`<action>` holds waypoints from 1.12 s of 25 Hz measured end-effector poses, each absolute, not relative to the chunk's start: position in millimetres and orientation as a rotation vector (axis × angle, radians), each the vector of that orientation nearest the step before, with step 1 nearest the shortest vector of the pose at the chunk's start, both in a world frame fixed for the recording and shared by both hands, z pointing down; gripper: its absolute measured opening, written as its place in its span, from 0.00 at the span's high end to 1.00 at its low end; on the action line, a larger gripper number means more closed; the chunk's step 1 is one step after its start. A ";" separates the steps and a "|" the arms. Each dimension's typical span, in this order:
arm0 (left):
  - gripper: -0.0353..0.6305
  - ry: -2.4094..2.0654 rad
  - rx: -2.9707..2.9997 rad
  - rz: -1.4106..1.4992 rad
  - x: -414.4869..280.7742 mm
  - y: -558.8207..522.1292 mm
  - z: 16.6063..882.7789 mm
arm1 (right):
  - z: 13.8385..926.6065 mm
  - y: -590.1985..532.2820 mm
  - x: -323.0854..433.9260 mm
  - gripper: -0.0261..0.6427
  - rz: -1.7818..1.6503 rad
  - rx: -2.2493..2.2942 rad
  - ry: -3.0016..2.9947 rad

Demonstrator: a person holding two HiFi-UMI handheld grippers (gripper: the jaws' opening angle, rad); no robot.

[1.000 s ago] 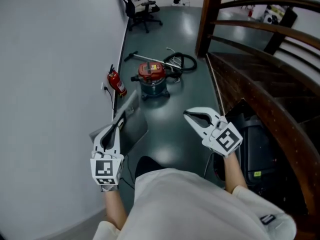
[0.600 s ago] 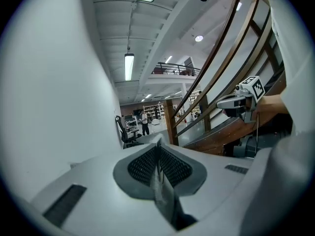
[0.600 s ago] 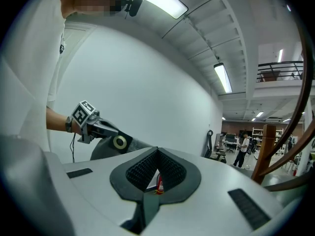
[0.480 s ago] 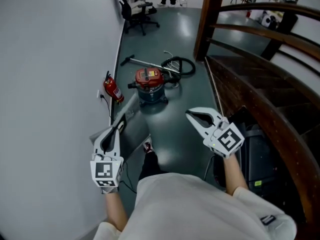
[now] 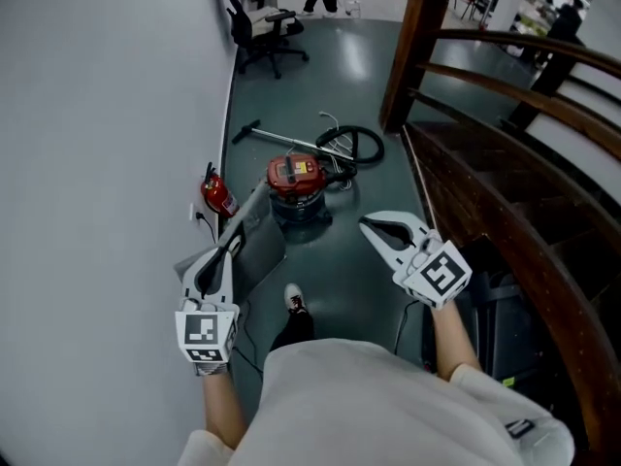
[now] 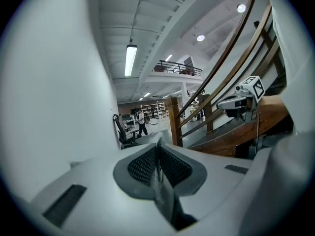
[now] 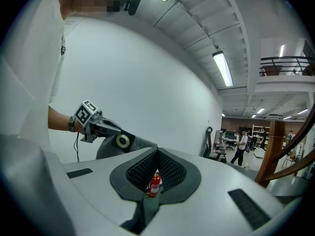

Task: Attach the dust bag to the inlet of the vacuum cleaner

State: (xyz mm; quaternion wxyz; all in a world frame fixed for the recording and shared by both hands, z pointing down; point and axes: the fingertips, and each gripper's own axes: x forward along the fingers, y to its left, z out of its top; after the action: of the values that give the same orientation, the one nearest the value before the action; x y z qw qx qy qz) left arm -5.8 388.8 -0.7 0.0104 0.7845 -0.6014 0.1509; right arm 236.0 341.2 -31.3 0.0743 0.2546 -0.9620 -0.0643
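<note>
A strip of bare floor [image 5: 335,260] runs between the white wall [image 5: 97,115] on the left and the wooden stair railing [image 5: 505,163] on the right. The vacuum cleaner [image 5: 296,184] stands in the middle of it, with its hose [image 5: 351,146] coiled just behind. A fire extinguisher [image 5: 216,195] stands against the wall. The bag [image 5: 260,246] clamped in the left gripper [image 5: 233,241] fills the near left gap. Right of the vacuum cleaner the floor lies open. An office chair [image 5: 262,27] stands at the far end.
</note>
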 end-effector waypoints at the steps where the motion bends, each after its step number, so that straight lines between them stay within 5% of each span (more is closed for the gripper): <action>1: 0.91 -1.870 2.449 0.472 -11.1 377.8 -1.7 | -31.4 330.4 229.6 0.92 -0.197 0.765 -2.877; 28: 0.91 -1.824 2.423 0.474 -119.1 200.6 21.8 | -0.2 143.5 109.1 0.92 -0.162 0.802 -2.805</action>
State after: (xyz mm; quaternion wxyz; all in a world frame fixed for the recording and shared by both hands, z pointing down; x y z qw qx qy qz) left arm -119.1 200.6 21.8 0.0360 0.7889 -0.5937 0.1542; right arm 109.1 143.5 -0.2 0.1094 0.2729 -0.9542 -0.0552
